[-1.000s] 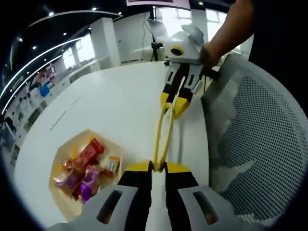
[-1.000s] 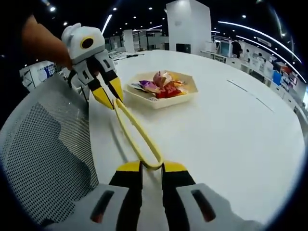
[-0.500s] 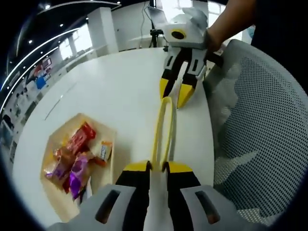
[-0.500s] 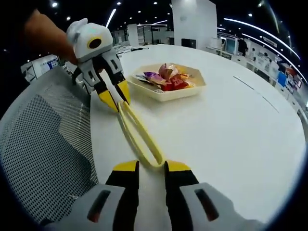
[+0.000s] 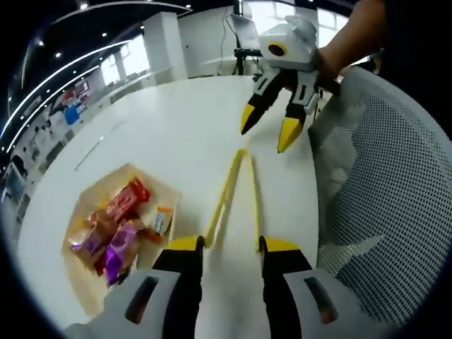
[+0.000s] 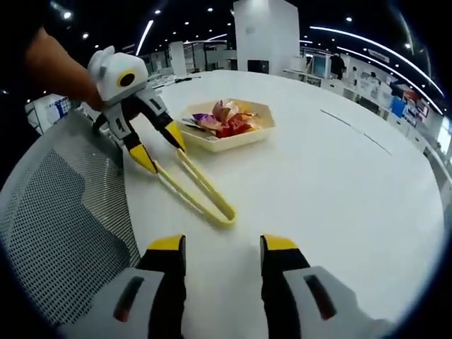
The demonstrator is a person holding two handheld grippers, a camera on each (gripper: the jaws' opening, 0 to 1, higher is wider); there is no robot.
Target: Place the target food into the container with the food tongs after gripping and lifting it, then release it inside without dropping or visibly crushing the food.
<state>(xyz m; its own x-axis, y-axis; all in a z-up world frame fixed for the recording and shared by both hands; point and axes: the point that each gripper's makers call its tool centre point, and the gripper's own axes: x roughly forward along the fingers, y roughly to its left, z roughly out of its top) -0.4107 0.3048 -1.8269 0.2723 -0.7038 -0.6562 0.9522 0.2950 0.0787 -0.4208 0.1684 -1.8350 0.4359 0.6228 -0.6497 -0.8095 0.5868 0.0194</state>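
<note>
Left gripper view shows your left gripper [image 5: 229, 245] with its jaws now spread wide, where half a second ago they stood close together on the two arm ends of the yellow food tongs [image 5: 236, 191]; the tong arms have splayed apart with them, each arm end just inside a yellow jaw tip, so you are not pinching the tongs shut. Your right gripper [image 5: 272, 127] sits at the far side of that view, held by a hand [image 5: 353, 35], and its jaws have also opened since the earlier frames and stand clear of the tongs' joined end, which they were closed around a second ago. Right gripper view confirms this: your right gripper [image 6: 224, 247] has its jaws spread and apart from the looped end of the tongs [image 6: 198, 191], which rests on the white table [image 6: 339, 176], while the left gripper [image 6: 159, 145] meets the arm ends at the far side. You have one pair of tongs, one hexagonal container [image 5: 85, 212] (a pale tray, seen also in the right gripper view [image 6: 233, 138]), and two grippers. The wrapped food [image 5: 116, 229] lies inside the container, several pieces in red, orange and purple wrappers, too bunched to count exactly. One mesh chair back [image 5: 381, 191] stands beside the table edge.
</note>
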